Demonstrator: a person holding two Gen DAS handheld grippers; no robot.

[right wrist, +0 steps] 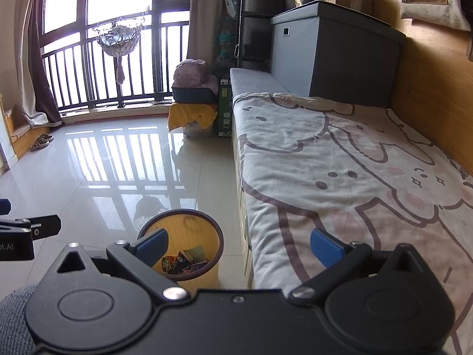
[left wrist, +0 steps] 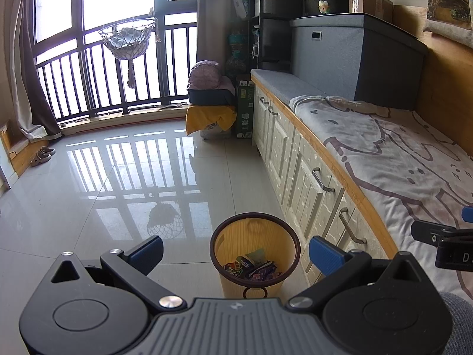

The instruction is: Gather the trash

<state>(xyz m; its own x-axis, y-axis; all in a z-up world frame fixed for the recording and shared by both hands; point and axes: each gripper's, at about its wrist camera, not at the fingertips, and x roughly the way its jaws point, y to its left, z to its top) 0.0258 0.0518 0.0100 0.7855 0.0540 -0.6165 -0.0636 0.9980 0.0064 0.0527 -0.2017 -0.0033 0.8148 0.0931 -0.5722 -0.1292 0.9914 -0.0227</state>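
Note:
A yellow waste bin [left wrist: 233,245] with a dark rim stands on the tiled floor beside the white drawers. Several colourful wrappers [left wrist: 251,267] lie at its bottom. My left gripper [left wrist: 236,254] hangs open above and in front of the bin, with nothing between its blue pads. In the right wrist view the bin [right wrist: 204,233] sits low at the left, and the wrappers [right wrist: 184,261] show inside it. My right gripper [right wrist: 239,247] is open and empty, spanning the bin's right side and the edge of the bed blanket [right wrist: 340,162].
A bench bed with a cartoon blanket [left wrist: 384,153] runs along the right wall above white drawers [left wrist: 295,162]. Grey storage boxes [left wrist: 354,50] stand at its far end. A yellow-draped stack [left wrist: 210,109] and slippers [left wrist: 43,155] lie near the barred window. Glossy floor tiles [left wrist: 118,177] stretch leftward.

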